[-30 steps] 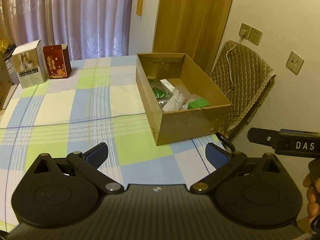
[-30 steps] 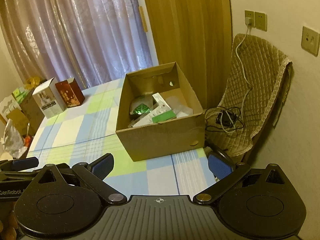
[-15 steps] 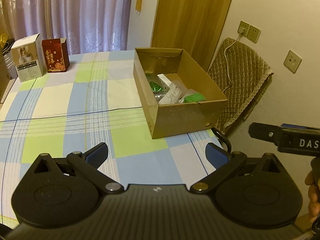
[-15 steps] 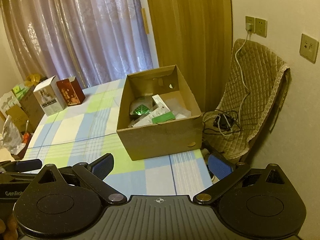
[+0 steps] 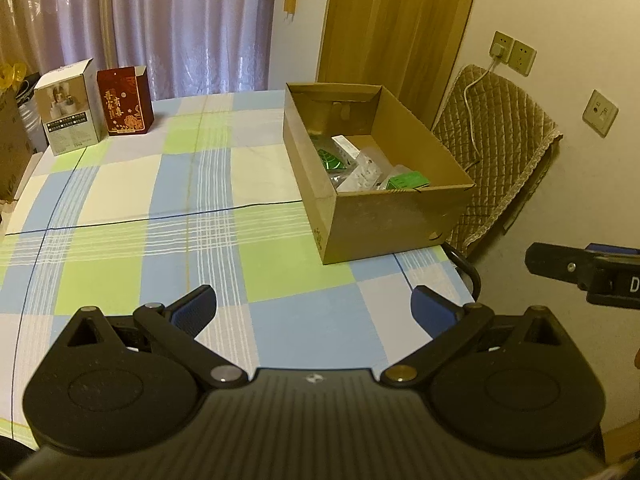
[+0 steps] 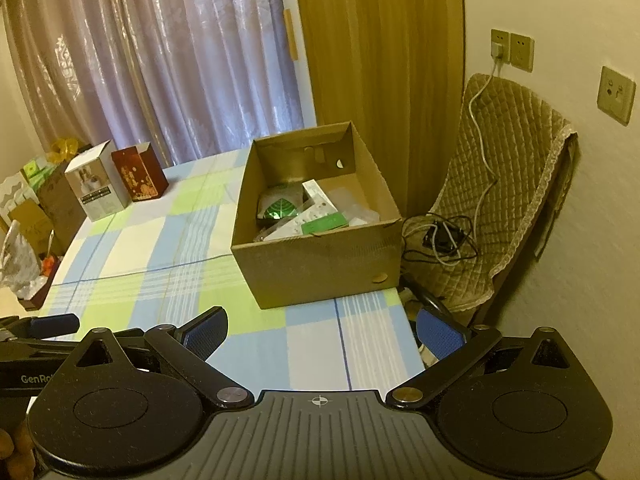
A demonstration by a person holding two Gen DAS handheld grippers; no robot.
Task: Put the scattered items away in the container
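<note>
An open cardboard box (image 5: 384, 216) (image 6: 320, 272) stands near the right edge of the checked tablecloth (image 5: 160, 216) (image 6: 160, 256). Inside it lie several items: a green round packet (image 5: 330, 157) (image 6: 280, 209), white packages (image 5: 360, 172) (image 6: 318, 196) and a green-labelled pack (image 5: 408, 180) (image 6: 324, 224). My left gripper (image 5: 314, 309) hangs open over the near part of the table, well short of the box, with nothing between its fingers. My right gripper (image 6: 322, 331) is open too, empty, near the table's front right corner. Part of the right gripper's body shows at the right edge of the left wrist view.
A white carton (image 5: 68, 114) (image 6: 98, 188) and a dark red carton (image 5: 125, 101) (image 6: 140, 174) stand at the table's far left. A quilted chair (image 5: 496, 148) (image 6: 500, 200) with cables on its seat sits right of the table. Bags and boxes (image 6: 28, 232) crowd the floor at left.
Both grippers have drawn back and risen a little from the box, so it looks smaller and farther. Both stay open and empty.
</note>
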